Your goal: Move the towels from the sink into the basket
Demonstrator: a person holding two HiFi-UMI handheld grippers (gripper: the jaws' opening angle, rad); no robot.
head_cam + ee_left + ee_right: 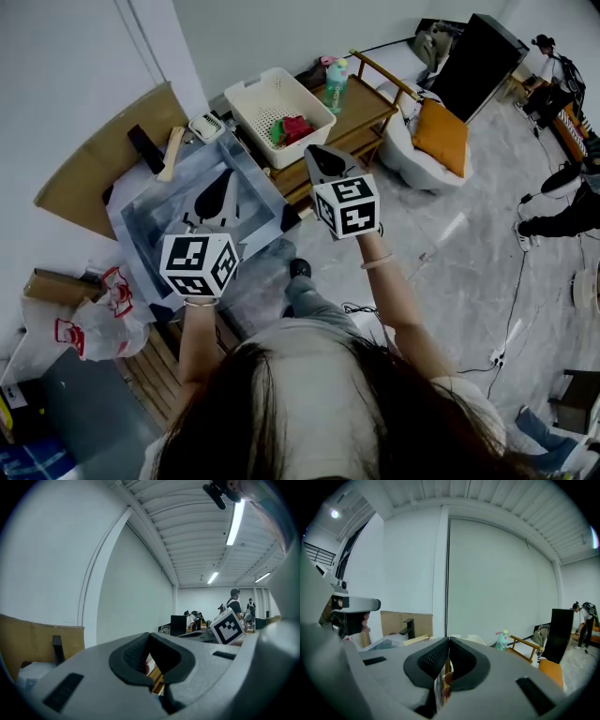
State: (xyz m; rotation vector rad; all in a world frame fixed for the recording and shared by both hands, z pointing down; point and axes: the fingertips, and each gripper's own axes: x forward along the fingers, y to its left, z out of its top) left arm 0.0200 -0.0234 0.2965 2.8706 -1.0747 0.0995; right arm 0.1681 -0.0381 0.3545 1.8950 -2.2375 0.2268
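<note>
Left gripper (149,637) and right gripper (448,641) are both closed, empty. Towels (292,129) lie inside the basket (246,105); the sink (164,211) left of it seems bare, so recheck it before withdrawing.

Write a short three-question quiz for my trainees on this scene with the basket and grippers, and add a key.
1. True or false: the white basket holds red and green towels.
2. Where does the basket stand? A) on the floor B) on the wooden table C) inside the sink
3. Fill in: the jaws of the right gripper are ____, with nothing between them.

Key: 1 true; 2 B; 3 shut.
</note>
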